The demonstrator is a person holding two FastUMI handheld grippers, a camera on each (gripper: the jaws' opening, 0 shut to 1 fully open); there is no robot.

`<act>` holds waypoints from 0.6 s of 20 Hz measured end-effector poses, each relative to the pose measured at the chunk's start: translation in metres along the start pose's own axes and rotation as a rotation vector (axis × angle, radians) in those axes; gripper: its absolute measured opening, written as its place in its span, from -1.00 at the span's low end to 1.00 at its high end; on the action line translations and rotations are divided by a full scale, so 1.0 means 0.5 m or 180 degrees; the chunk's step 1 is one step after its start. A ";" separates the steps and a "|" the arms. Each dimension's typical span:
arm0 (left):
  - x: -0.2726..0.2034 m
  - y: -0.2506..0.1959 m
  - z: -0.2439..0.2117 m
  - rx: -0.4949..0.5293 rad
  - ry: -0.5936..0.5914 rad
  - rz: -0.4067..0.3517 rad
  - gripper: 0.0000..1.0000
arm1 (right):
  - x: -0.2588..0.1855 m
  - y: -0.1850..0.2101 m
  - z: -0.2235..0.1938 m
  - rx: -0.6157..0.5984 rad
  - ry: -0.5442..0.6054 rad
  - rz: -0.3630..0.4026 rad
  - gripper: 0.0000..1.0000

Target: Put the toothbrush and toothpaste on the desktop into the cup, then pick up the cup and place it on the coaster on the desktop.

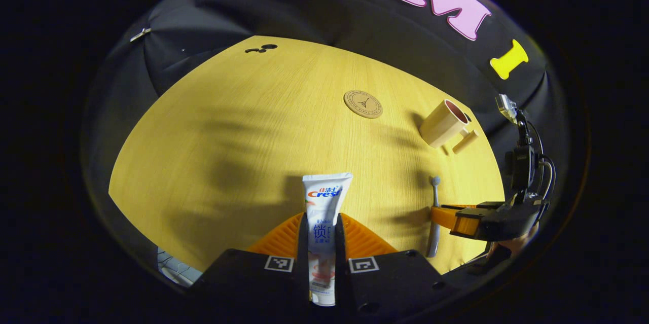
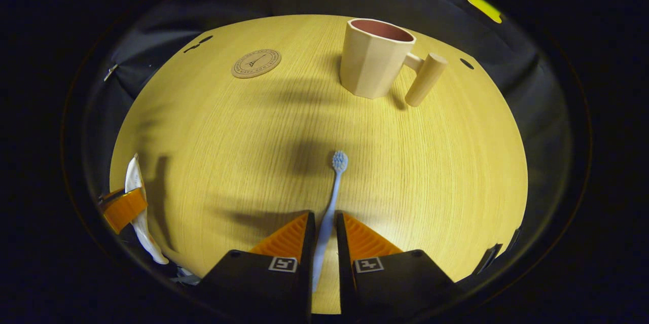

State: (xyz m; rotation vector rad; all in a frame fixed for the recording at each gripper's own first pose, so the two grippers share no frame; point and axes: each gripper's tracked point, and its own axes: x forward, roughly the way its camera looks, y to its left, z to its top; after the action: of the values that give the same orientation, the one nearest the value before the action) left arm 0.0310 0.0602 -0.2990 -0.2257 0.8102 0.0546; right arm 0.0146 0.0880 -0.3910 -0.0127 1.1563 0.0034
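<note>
A white toothpaste tube (image 1: 324, 222) stands between the fingers of my left gripper (image 1: 322, 225), which is shut on it. In the right gripper view the same tube (image 2: 136, 187) shows edge-on at the far left, tilted, with its lower end near the table. A blue toothbrush (image 2: 328, 202) lies along the narrow gap of my right gripper (image 2: 324, 222), head pointing away. Its fingers stand close on both sides of the handle, with slivers of table beside it, so contact is unclear. The beige cup (image 2: 372, 60) stands upright beyond, handle to the right. The round coaster (image 2: 256, 63) lies at the far left.
The yellow wooden table (image 2: 431, 172) ends in a curved front edge near both grippers. The cup (image 1: 444, 123) and the coaster (image 1: 363, 104) sit toward the far right in the left gripper view. Black cloth walls surround the table.
</note>
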 end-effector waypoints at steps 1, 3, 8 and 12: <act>-0.001 0.000 0.000 -0.0007 -0.0008 -0.0003 -0.50 | 0.000 0.000 0.000 0.0021 -0.0001 -0.0027 -0.58; -0.005 -0.002 0.006 -0.0026 -0.0037 -0.0020 -0.50 | -0.001 -0.005 -0.003 0.0036 -0.0030 -0.0082 -0.75; -0.018 -0.033 0.032 -0.0112 -0.0203 -0.0205 -0.50 | -0.030 0.000 0.020 0.0242 -0.0400 0.0134 -0.80; -0.033 -0.079 0.081 -0.0128 -0.0480 -0.0382 -0.50 | -0.099 -0.009 0.060 0.0481 -0.0865 0.0482 -0.80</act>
State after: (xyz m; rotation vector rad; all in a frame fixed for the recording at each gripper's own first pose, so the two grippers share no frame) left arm 0.0538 0.0312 -0.2533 -0.3043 0.6445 -0.0249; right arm 0.0220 0.0841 -0.3339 0.2036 0.8810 0.0505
